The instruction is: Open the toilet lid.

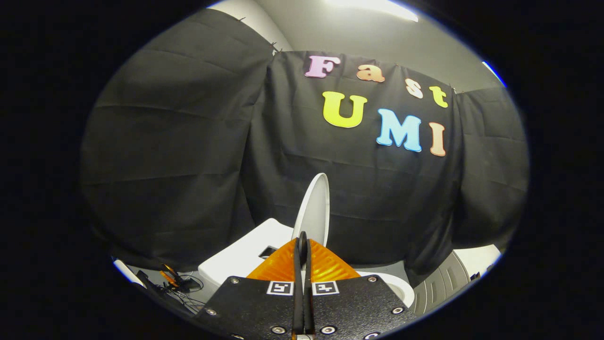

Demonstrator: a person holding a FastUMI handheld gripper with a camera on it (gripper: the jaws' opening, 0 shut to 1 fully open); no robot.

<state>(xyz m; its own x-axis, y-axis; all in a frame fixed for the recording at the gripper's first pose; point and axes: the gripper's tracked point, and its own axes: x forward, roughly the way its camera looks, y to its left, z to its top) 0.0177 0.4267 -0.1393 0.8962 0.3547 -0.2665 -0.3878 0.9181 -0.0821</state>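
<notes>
Finishing the lift, by my reading: toilet lid [314,208] stands nearly upright, edge-on, just beyond the fingertips at 12 o'clock, cistern [245,250] at 10. Gripper [302,238] pressed closed, holding nothing. Bowl rim [396,285] at 3. Next move: back away clear of lid.
</notes>
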